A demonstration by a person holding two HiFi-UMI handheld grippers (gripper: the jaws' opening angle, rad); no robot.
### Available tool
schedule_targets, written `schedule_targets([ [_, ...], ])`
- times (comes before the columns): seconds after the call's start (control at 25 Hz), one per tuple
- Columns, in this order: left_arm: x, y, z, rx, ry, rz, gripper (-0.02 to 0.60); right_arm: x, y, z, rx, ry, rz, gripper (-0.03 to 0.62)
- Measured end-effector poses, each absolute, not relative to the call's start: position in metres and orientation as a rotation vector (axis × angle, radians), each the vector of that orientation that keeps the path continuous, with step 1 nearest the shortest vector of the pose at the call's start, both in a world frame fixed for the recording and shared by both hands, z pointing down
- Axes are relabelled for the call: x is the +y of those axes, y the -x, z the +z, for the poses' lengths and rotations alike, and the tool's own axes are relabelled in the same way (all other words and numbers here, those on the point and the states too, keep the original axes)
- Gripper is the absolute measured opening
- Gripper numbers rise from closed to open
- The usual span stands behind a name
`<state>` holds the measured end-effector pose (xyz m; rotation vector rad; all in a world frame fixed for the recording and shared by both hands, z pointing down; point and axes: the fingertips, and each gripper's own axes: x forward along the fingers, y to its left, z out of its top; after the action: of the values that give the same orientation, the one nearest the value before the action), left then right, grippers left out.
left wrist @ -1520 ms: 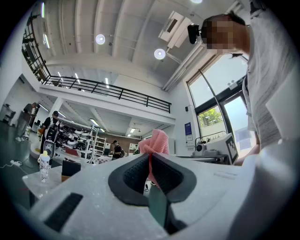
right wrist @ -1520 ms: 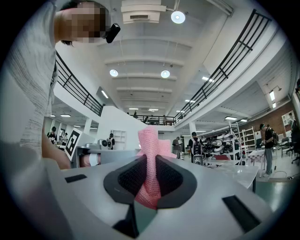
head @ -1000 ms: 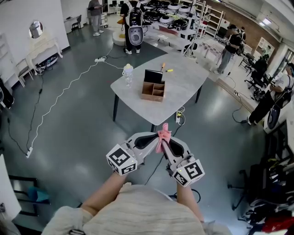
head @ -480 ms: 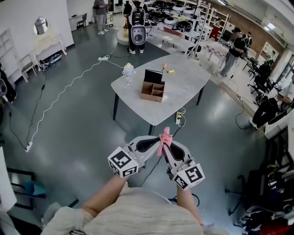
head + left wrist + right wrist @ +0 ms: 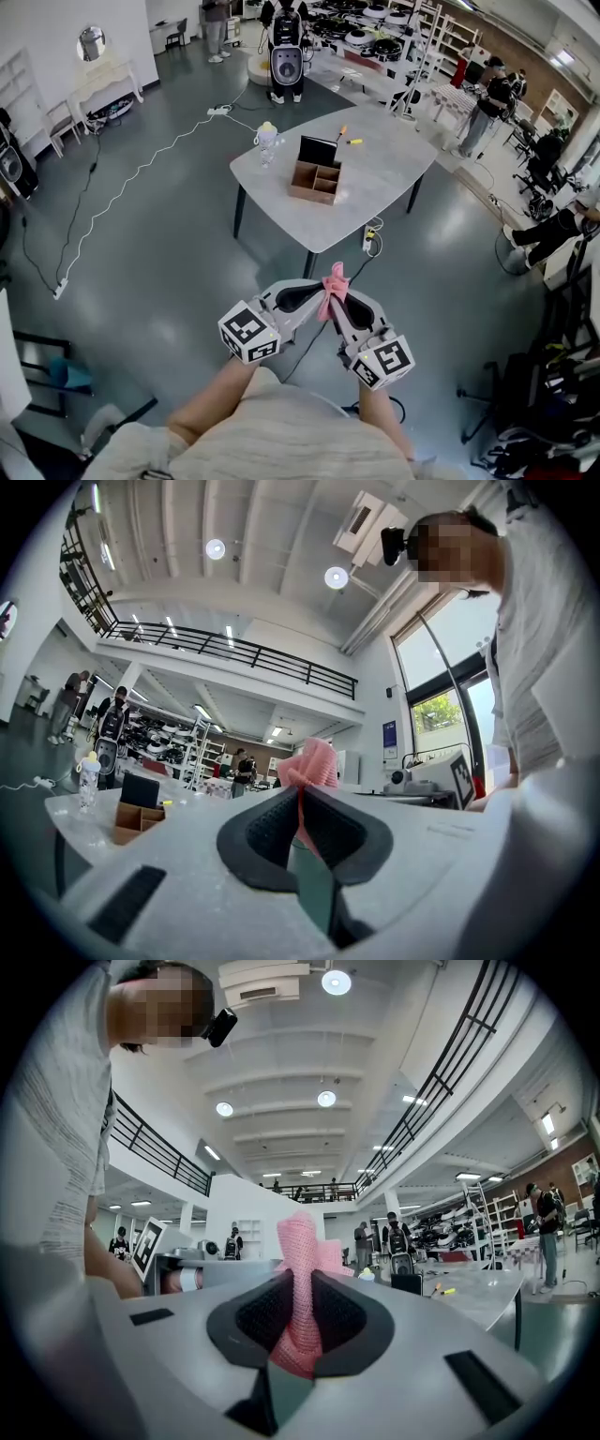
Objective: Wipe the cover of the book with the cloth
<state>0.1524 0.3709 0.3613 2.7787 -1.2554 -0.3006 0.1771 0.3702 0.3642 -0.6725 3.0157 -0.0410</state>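
Approach step: left gripper [image 5: 312, 294] and right gripper [image 5: 341, 300] both pinch the pink cloth [image 5: 334, 278] at lower centre, well apart from the dark book [image 5: 316, 150] (apparently upright behind the wooden box [image 5: 312, 184]) on the table [image 5: 380, 178], upper centre; next, carry the cloth there.

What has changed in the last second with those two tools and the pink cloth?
Hardly anything. The left gripper and right gripper stay shut on the cloth, held together in front of the person, well short of the table. Only the head view drifted slightly, and people in the background moved about.
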Motion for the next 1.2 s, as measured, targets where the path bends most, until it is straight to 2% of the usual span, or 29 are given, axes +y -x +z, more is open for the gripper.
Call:
schedule_targets([
  [0.32, 0.322, -0.121, 0.367, -1.208, -2.784, -0.291, 0.028, 0.322, -0.145, 0.37, 3.0, 0.714, -0.066, 0.052],
  [1.0, 0.182, 0.007, 0.364, -1.042, -2.847, -0.312, 0.028, 0.185, -0.017, 0.368, 2.953, 0.873, -0.057, 0.052],
  [1.2, 0.166, 0.018, 0.367, -1.016, -2.835, -0.343, 0.028, 0.17, -0.007, 0.37, 2.978, 0.898, -0.047, 0.052],
])
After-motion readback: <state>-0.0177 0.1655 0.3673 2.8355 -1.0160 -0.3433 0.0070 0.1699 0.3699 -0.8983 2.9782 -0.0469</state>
